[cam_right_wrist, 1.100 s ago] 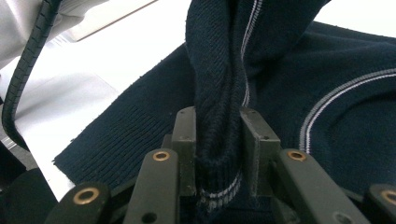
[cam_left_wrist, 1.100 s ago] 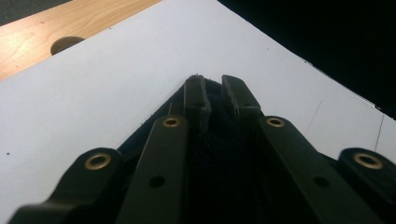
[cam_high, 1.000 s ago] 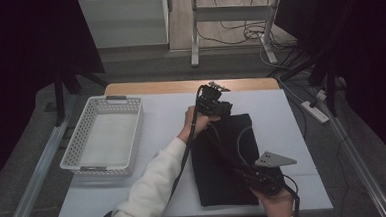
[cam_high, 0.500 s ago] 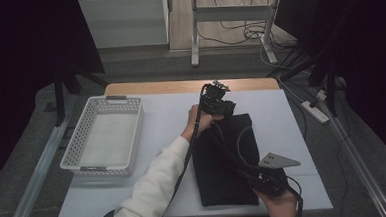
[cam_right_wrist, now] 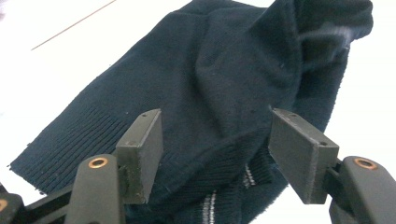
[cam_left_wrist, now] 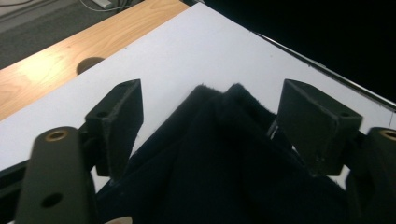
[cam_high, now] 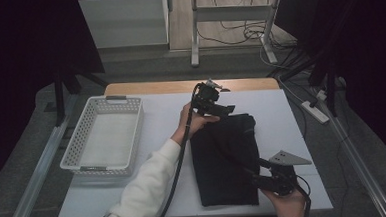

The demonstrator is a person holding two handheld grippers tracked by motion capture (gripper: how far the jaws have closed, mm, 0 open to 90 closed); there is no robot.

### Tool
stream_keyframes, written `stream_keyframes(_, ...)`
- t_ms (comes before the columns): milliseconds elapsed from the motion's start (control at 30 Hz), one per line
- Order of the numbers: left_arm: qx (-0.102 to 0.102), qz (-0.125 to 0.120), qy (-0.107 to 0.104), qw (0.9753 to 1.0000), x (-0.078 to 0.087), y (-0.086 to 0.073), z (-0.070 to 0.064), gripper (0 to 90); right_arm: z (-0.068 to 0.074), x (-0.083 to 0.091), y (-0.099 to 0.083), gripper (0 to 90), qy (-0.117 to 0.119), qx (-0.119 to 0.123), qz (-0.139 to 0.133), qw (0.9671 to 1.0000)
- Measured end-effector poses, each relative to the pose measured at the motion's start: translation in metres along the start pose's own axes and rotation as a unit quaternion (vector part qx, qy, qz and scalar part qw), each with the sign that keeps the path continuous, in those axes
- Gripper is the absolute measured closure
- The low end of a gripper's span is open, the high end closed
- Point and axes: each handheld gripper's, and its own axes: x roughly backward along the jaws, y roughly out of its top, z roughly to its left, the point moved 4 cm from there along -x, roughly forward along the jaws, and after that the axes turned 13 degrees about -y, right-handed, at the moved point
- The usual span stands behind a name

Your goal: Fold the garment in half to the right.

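Note:
A dark knitted garment (cam_high: 226,159) lies folded on the white table (cam_high: 166,115), right of centre. At the garment's far end a hand in a white sleeve holds my left gripper (cam_high: 225,108). In the left gripper view this left gripper (cam_left_wrist: 215,112) is open, and a raised corner of the garment (cam_left_wrist: 219,154) sits between its jaws. My right gripper (cam_high: 259,179) is at the garment's near right corner. In its own view the right gripper (cam_right_wrist: 219,140) is open too, jaws either side of a bunched fold of the garment (cam_right_wrist: 210,79) with pale stripes.
A white plastic basket (cam_high: 105,138) stands on the left of the table. A wooden strip (cam_high: 145,87) with a round hole (cam_left_wrist: 88,63) runs along the far edge. Cables and a power strip (cam_high: 314,111) lie on the floor to the right.
My right gripper has shifted slightly to the right and toward the near edge. The left gripper and the garment have hardly moved.

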Motion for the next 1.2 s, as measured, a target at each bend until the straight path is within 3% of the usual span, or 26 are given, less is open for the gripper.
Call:
stream_keyframes(400,-0.016,0.001,0.015,0.9998,0.036,-0.035,-0.011,21.0,-0.004,-0.009,0.006,35.0,0.004,0.007,0.008,0.9999)
stream_keyframes(567,-0.010,0.002,0.019,0.9998,0.046,-0.053,-0.011,21.1,-0.009,-0.018,0.014,35.0,0.002,0.016,0.008,0.9998)
stream_keyframes(933,0.006,0.005,0.047,0.9989,0.067,-0.082,-0.010,21.4,-0.025,-0.055,0.031,37.5,-0.006,0.034,0.023,0.9991)
stream_keyframes(1200,0.012,0.008,0.061,0.9980,0.077,-0.096,-0.011,21.4,-0.034,-0.080,0.049,42.2,0.002,0.027,0.021,0.9994)
